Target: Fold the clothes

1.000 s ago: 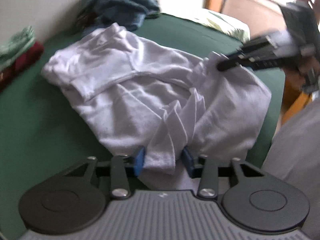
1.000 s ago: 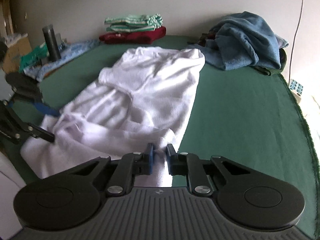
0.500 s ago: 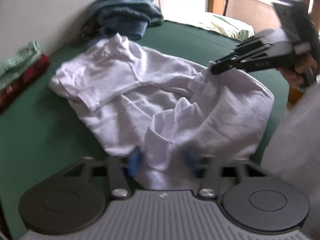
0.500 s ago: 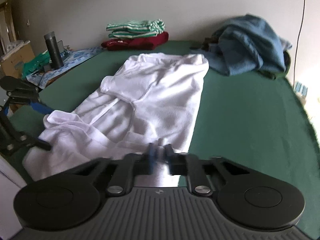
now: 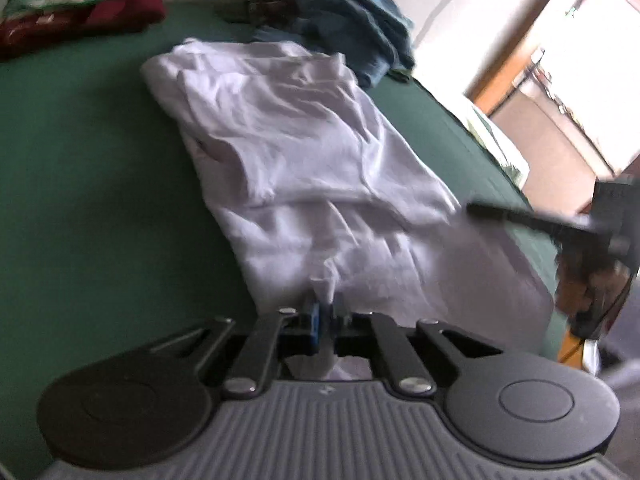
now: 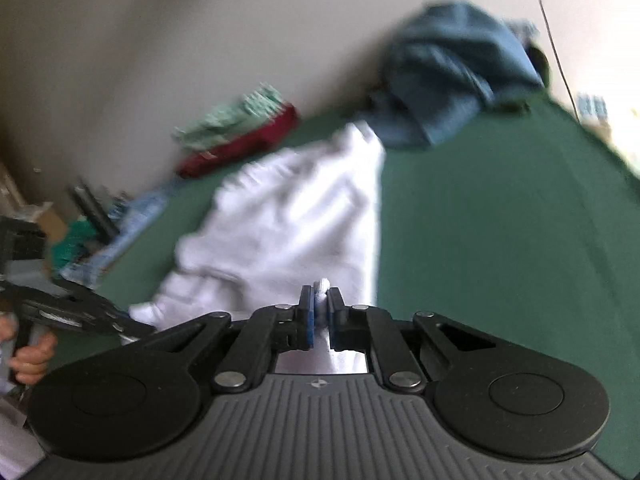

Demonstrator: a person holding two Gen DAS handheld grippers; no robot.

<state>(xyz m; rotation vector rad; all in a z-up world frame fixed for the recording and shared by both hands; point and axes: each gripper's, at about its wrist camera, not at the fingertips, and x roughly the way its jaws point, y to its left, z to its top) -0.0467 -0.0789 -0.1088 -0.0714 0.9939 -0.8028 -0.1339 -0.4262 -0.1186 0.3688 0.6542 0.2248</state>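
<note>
Across the green table (image 5: pixel 80 168) a white garment (image 5: pixel 304 148) lies partly folded, its far end close to the back edge, just beside a heap of blue clothes (image 5: pixel 352 12) at the far right corner, its near end hanging over the front edge. At that front edge the left gripper (image 5: pixel 325 316) pinches a small ridge of the white cloth between its blue pads; the jaws are nearly together and easing apart, with fabric between them. The right gripper (image 6: pixel 319 312) likewise has a bunched bit of the garment's hem clamped in a narrow gap, its jaws opening slightly. A folded stack of striped green and red clothes (image 6: pixel 240 128) sits at the far left edge by the wall.
</note>
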